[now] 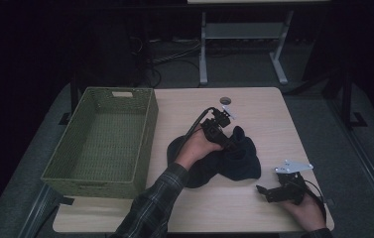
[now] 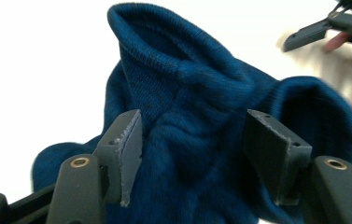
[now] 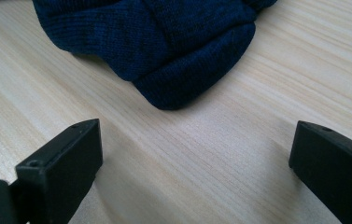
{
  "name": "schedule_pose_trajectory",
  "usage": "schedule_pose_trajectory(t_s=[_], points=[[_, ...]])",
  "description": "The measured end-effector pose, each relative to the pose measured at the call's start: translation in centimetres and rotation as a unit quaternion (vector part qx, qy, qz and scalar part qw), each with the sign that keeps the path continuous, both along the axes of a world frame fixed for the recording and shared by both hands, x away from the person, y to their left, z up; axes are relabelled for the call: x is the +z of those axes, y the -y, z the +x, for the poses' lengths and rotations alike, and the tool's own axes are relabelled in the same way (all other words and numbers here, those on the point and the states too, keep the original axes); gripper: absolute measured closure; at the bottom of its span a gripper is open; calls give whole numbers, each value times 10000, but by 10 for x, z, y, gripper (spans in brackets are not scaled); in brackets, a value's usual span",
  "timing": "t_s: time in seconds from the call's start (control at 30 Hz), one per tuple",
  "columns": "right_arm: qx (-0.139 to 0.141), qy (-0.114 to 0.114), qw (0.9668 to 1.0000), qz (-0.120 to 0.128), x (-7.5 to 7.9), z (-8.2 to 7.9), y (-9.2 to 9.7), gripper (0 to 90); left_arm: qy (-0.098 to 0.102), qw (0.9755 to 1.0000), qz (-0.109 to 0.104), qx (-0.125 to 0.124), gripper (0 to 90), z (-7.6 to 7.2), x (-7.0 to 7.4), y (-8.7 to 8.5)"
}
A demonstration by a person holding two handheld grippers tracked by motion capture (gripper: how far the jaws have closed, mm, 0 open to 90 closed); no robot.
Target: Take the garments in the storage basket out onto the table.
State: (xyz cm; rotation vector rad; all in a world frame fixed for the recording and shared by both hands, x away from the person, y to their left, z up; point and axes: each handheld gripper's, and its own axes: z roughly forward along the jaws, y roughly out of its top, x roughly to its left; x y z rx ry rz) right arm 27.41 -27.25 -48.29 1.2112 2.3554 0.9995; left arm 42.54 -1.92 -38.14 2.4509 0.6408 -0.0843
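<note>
Two grippers spread, neither pinching. Right gripper (image 1: 260, 189) at 5 o'clock, jaws wide, low over bare table (image 3: 239, 154), hat edge just ahead. Knit hat (image 1: 234, 161) lies crumpled at table centre. Left gripper (image 1: 235, 148) sits on it: jaws apart, a raised fold (image 2: 187, 140) between the pads (image 2: 126, 154), no squeeze visible. My read: push deeper, close on that full fold, lift clear before swinging to the green basket (image 1: 147, 129) at 9 o'clock. A shallow bite risks slipping.
</note>
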Motion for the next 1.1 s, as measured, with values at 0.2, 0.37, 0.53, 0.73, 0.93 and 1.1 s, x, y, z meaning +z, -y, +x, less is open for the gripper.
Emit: schedule_pose_trajectory(t_s=[0.2, 0.37, 0.53, 0.73, 0.93, 1.1], points=[[-6, -4, 10000, 1, 0, 0, 0, 24, 147, 9996, -148, 180, 394, -9, 23, -26], [-6, -2, 10000, -12, 0, 0, 0, 24, 487, 9980, -122, 378, 702, -20, 33, -52], [0, 3, 10000, -21, 0, 0, 0, 25, 487, 9961, -83, 732, 899, -23, 28, -77], [0, 4, 10000, -20, 0, 0, 0, 25, 479, 9916, 338, 1153, 900, -28, 8, -93], [0, 5, 10000, -19, 0, 0, 0, 25, 310, 9888, 675, 1293, 900, -30, -21, -96], [-1, 4, 10000, -22, 0, 0, 0, 26, 132, 9872, 788, 1381, 900, -29, -41, -100]])
